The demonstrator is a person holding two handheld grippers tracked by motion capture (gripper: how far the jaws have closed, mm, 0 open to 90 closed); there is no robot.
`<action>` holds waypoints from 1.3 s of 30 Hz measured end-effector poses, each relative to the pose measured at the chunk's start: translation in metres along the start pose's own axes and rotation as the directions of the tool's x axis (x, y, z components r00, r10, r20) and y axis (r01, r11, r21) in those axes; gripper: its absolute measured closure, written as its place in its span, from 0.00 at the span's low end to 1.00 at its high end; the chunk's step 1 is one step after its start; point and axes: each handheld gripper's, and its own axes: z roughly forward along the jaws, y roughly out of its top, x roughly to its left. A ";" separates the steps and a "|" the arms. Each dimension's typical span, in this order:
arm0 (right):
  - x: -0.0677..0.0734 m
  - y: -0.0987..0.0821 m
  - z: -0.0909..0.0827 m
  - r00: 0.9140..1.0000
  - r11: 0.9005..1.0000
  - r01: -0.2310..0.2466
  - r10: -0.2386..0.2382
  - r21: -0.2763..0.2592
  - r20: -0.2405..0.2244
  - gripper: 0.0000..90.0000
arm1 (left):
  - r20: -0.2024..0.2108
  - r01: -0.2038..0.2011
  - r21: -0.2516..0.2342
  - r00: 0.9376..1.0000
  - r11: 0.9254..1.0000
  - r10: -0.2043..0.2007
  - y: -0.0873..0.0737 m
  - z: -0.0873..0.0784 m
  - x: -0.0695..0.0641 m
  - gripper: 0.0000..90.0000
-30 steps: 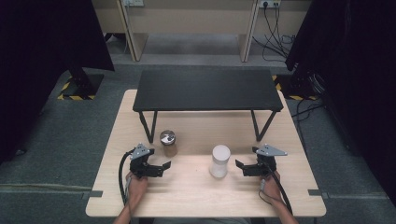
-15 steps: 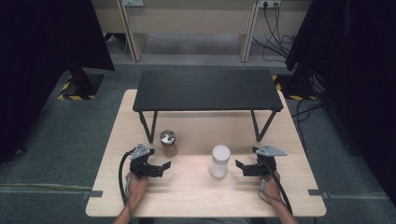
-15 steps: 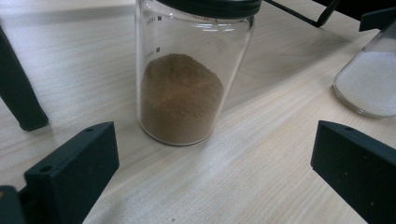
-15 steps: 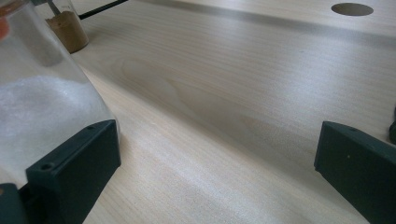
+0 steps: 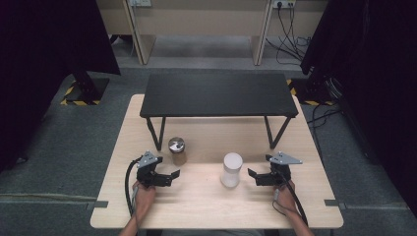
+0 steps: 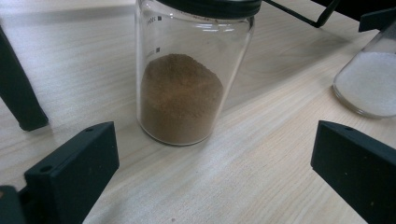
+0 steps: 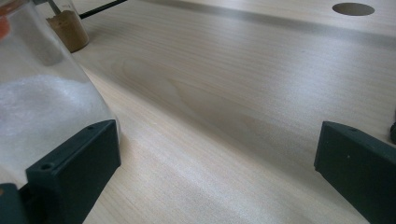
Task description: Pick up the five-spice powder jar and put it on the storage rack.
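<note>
We find both tools, left and right, spread and empty; brown-powder jar and white-powder jar remain ungrasped.

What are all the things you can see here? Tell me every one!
jar of brown powder: 1, clear glass with a dark lid, on the table ahead of the left gripper
jar of white powder: 1, clear glass, on the table between the grippers, nearer the right one
black shelf: 1, black, standing on the far half of the table
table: 1, light wood, in the middle of the grey floor
left gripper: 1, black, jaws open, holding nothing
right gripper: 1, black, jaws open, holding nothing
</note>
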 end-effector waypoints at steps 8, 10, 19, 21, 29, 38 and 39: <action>0.000 0.000 0.000 1.000 1.000 0.001 -0.001 0.002 -0.003 0.01 | 0.000 0.001 -0.001 1.000 1.000 -0.001 0.000 0.000 0.000 0.00; -0.001 0.000 0.000 1.000 1.000 0.001 -0.001 0.002 -0.004 0.01 | 0.001 0.002 0.000 1.000 1.000 -0.002 0.000 0.000 0.000 0.00; -0.001 0.001 0.000 1.000 1.000 0.003 -0.003 0.004 -0.006 0.01 | 0.009 0.003 -0.007 1.000 1.000 -0.003 -0.001 -0.001 0.002 0.00; -0.001 0.001 0.000 1.000 1.000 0.004 -0.004 0.005 -0.007 0.01 | 0.010 -0.004 -0.006 1.000 1.000 0.004 -0.001 -0.001 0.002 0.00; -0.002 0.001 0.000 1.000 1.000 0.006 -0.006 0.004 -0.010 0.01 | 0.004 -0.007 -0.022 1.000 1.000 0.007 -0.003 -0.003 0.001 0.00; -0.001 0.001 0.000 1.000 1.000 0.008 -0.008 0.005 -0.010 0.01 | 0.001 -0.034 -0.030 0.999 0.999 0.034 -0.003 -0.004 -0.003 0.00; -0.001 0.001 0.000 1.000 1.000 0.009 -0.009 0.005 -0.011 0.01 | 0.002 -0.033 -0.029 0.999 0.999 0.033 -0.003 -0.004 -0.003 0.00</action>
